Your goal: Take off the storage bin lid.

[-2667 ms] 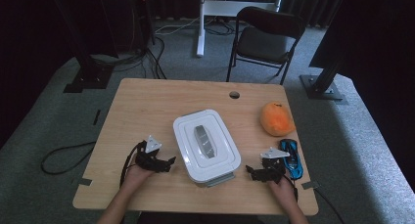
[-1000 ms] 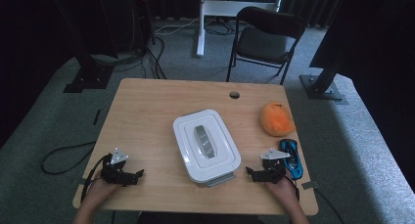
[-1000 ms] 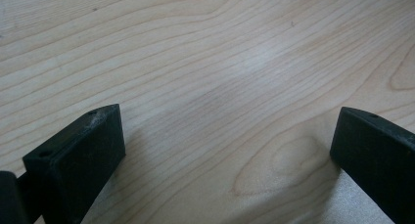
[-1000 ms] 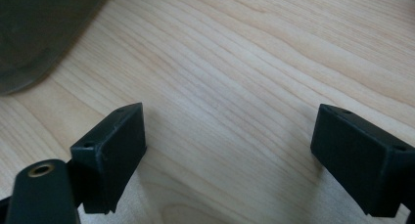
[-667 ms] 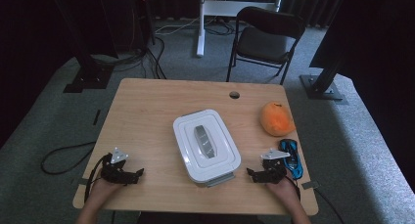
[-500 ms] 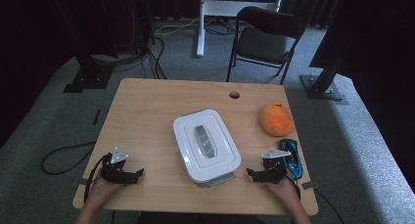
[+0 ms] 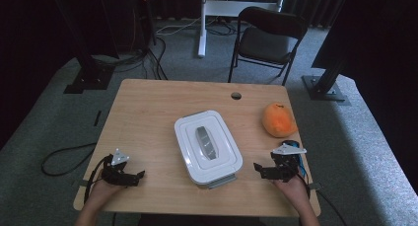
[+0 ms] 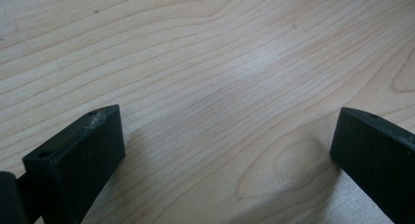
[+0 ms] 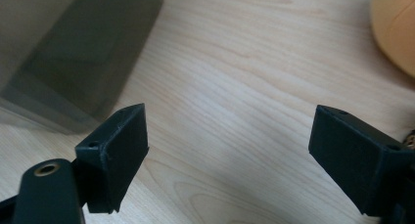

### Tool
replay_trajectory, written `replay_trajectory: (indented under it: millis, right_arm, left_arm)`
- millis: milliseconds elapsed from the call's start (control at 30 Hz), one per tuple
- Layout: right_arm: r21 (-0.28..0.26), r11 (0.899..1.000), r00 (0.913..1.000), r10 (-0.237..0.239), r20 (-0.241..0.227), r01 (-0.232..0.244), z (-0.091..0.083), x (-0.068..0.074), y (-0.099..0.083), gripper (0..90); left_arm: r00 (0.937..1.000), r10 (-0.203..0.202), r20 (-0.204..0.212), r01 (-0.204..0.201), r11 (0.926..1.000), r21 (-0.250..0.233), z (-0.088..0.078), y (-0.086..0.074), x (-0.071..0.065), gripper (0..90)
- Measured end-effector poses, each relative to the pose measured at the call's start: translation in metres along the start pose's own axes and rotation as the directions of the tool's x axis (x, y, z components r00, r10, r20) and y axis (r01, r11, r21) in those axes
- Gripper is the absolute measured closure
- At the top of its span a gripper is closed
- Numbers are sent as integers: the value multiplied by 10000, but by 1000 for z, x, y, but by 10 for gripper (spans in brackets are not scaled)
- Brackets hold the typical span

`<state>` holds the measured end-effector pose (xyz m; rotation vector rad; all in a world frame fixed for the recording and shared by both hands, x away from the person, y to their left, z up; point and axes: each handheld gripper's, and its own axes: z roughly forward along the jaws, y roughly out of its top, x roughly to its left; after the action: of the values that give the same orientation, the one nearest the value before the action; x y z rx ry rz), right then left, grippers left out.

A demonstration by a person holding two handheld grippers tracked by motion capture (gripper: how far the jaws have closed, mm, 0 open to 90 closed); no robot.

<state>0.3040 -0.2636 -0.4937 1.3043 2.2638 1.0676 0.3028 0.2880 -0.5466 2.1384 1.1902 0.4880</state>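
A white lidded box (image 7: 207, 147) with a grey handle sits at the table's middle. An orange round object (image 7: 278, 120) lies to its right. My left gripper (image 7: 139, 176) rests near the front left corner, open, with bare wood between its jaws (image 8: 227, 141). My right gripper (image 7: 257, 169) rests at the front right, open and holding nothing (image 9: 230, 136). Its jaws point toward the box, whose wall (image 9: 73, 53) shows at upper left in the right gripper view, with the orange object (image 9: 396, 28) at upper right. A blue object (image 7: 301, 166) lies partly under the right gripper.
The wooden table (image 7: 148, 117) has a cable hole (image 7: 236, 95) near its far edge. A black chair (image 7: 266, 38) stands behind the table. Cables (image 7: 64, 154) lie on the carpet at the left.
The left gripper has moved from beside the box out to the front left corner, then held still. The right gripper has stayed put.
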Motion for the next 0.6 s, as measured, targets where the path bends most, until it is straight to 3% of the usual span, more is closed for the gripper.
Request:
replay_trajectory:
  millis: [233, 600]
  right_arm:
    - [-467, 9986, 9997, 241, 3, -241, -18, 0, 10, 140]
    - [-1185, 9928, 9998, 155, -141, -171, -44, 11, 38, 140]
  left_arm:
    - [9998, 144, 118, -144, 9999, 5, 0, 0, 0, 1]
    - [9996, 210, 176, -210, 9998, 1, 0, 0, -1, 1]
